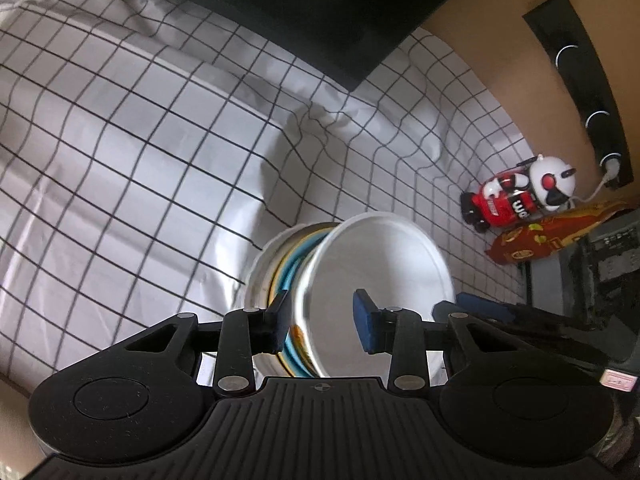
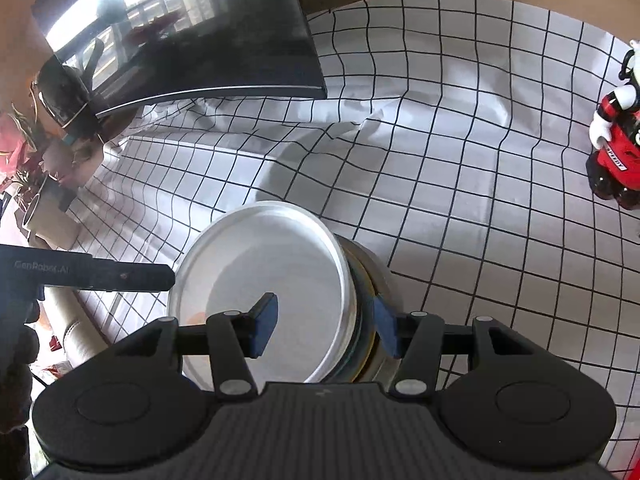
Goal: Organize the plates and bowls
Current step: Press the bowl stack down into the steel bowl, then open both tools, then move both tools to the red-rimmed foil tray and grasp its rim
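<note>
Gripping from both sides, the two tools share one stack of dishes (image 1: pixel 320 280) held tipped on edge above the counter (image 1: pixel 120 184). The left hand-held gripper (image 1: pixel 322 320) has its pads narrowed across the rim of the stack's nearest piece, a white plate-like dish (image 1: pixel 380 264), with blue and yellow rims (image 1: pixel 296 272) showing just behind it; no frame shows for certain that the pads press on it. The right hand-held gripper (image 2: pixel 324 326) straddles the same stack (image 2: pixel 360 300) at a middling width, one pad before the white face (image 2: pixel 264 276), the other against the bowls behind. In the right wrist view the left tool's finger (image 2: pixel 120 276) comes in from nine o'clock beside the rim. Open room lies from ten to one o'clock beyond the stack: a rumpled white cloth with a black grid (image 2: pixel 460 160) covers the counter. Farther, a dark glossy panel (image 2: pixel 224 60) bounds eleven o'clock, and a red-and-white toy figure (image 2: pixel 616 140) stands at two o'clock. A tan wall (image 1: pixel 500 40) with a black strip (image 1: pixel 580 80) closes the far side.
</note>
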